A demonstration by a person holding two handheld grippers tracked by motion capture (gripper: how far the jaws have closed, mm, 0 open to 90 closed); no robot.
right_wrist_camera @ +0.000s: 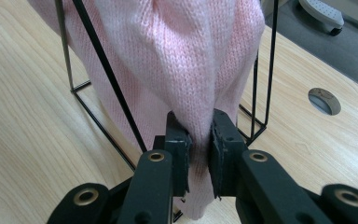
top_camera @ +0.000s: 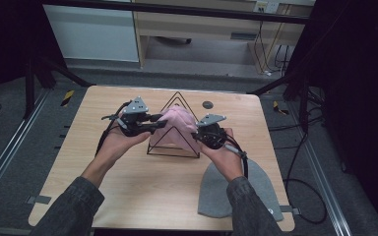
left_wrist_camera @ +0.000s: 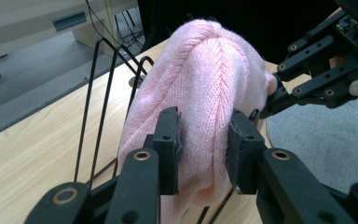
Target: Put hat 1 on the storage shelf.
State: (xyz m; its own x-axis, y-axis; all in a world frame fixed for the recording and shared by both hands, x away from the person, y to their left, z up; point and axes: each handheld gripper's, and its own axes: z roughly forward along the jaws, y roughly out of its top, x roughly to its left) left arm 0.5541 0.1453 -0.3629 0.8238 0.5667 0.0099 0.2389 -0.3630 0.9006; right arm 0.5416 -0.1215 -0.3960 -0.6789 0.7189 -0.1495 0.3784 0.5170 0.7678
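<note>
Pink knit hat (top_camera: 176, 127) draped over black wire rack (top_camera: 175, 145) mid-tabletop (top_camera: 128, 187). Left tool (left_wrist_camera: 203, 140) pinches a fold of hat w/ both jaws; right tool (right_wrist_camera: 200, 140) clamped on hat's lower edge. Grey hat (top_camera: 236, 189) lies flat nr right forearm, apart from rack.

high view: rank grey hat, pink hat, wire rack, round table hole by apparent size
1. grey hat, partly covered by the right forearm.
2-3. wire rack and pink hat: the hat drapes over the rack and both grippers cover parts, so I would not rank them.
4. round table hole, clearly smallest.
</note>
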